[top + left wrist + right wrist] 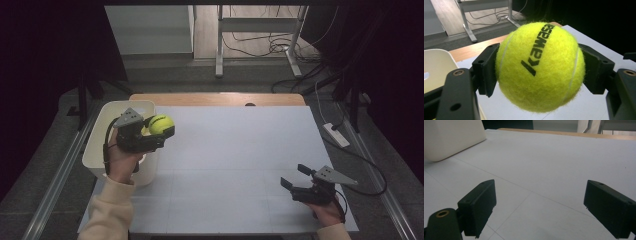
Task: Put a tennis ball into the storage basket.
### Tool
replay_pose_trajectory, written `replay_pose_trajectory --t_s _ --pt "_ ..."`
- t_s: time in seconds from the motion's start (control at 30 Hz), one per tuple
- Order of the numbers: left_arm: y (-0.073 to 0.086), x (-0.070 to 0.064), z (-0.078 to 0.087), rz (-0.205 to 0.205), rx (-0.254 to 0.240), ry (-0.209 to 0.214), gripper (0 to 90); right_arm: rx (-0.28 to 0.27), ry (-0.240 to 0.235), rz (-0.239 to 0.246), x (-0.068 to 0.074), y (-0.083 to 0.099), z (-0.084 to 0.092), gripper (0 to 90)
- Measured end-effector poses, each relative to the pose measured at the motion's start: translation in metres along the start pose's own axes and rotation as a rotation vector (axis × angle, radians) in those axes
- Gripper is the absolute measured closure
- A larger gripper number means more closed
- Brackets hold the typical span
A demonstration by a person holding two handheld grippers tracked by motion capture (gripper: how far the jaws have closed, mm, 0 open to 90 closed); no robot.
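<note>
Pinching a yellow tennis ball (539, 66) between its jaws, the left tool (159, 131) is holding it above the right rim of the white bin (102, 125) at the table's (240, 150) left edge, while the right tool (294, 176) is resting spread and empty near the table's front right corner.

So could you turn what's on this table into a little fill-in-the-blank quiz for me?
1. The left gripper is shut on a yellow ____ ball.
2. The word printed on the tennis ball starts with the black letters ____.
3. The right gripper has its jaws ____ with nothing between them.
4. The cream-white bin stands at the table's ____ edge in the high view.

Missing words: tennis; KAWASA; open; left
</note>
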State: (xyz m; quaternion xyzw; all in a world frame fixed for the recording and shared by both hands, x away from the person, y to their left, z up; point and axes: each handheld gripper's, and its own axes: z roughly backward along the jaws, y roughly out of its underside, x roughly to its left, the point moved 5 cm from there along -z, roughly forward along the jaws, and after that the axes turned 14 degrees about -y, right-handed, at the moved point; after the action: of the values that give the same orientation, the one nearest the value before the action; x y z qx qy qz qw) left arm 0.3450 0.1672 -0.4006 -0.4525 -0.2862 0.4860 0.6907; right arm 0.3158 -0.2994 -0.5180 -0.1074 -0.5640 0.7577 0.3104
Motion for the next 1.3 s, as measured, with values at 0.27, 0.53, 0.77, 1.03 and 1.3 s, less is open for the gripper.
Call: replay_pose_trajectory --t_s 0.27,0.53,0.77,1.03,1.3 --pt "-0.003 0.007 0.001 -0.002 0.001 -0.028 26.5 0.0 0.0 0.0 0.0 0.0 0.0 10.9" --pt "-0.004 0.013 0.0 -0.007 0.013 -0.052 26.6 -0.002 0.002 -0.002 -0.001 0.0 0.0 10.9" --pt "-0.005 0.021 0.002 -0.008 0.023 -0.075 26.5 0.0 0.002 -0.006 -0.001 0.0 0.0 10.9" --pt "-0.007 0.03 0.003 -0.006 0.036 -0.101 26.5 -0.002 0.001 -0.006 -0.001 0.0 0.001 10.9" --pt "-0.008 0.041 0.003 0.004 0.051 -0.126 26.5 0.001 0.002 -0.006 -0.001 0.0 0.0 10.9"
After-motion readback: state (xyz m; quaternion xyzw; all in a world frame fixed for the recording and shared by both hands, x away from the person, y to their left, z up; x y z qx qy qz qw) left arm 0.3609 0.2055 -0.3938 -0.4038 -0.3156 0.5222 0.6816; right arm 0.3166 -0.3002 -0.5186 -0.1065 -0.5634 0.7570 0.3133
